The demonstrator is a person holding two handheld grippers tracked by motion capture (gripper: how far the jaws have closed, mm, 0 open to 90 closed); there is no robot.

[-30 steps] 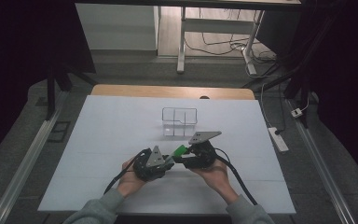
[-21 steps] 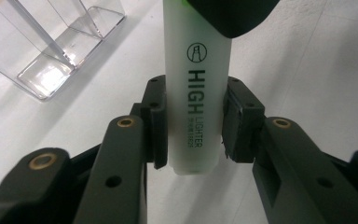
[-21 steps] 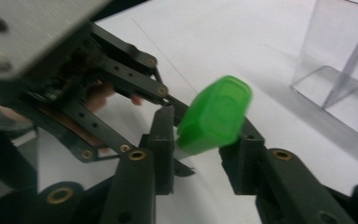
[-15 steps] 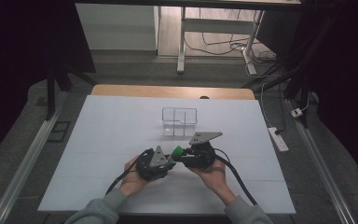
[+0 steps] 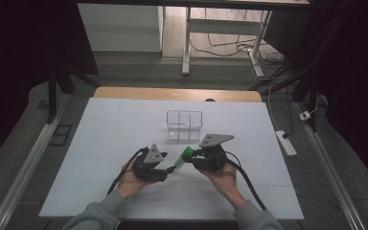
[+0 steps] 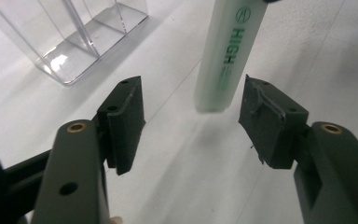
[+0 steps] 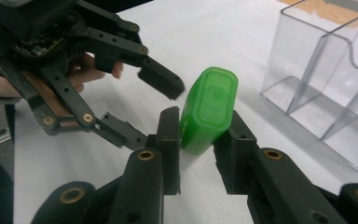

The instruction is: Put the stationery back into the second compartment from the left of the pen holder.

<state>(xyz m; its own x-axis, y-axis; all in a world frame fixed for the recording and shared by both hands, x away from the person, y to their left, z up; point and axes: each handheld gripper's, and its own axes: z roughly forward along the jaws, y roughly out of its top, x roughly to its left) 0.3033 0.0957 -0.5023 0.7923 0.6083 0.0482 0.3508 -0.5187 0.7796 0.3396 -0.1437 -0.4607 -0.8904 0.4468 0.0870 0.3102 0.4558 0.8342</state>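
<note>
- The high view looks forward and down from above the person's side, far enough to take in the whole white table (image 5: 124, 124) and the floor beyond.
- The left gripper view sits close and low, facing the highlighter (image 6: 226, 56) and clear organiser (image 6: 70, 37).
- The right gripper view, equally close, shares both: highlighter (image 7: 209, 109), organiser (image 7: 326, 79).

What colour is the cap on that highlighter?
Bright green cap, clearest in the right gripper view.

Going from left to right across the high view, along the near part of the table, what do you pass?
Left gripper, jaws just opened → green highlighter → right gripper, clamped on the highlighter's cap end.
</note>
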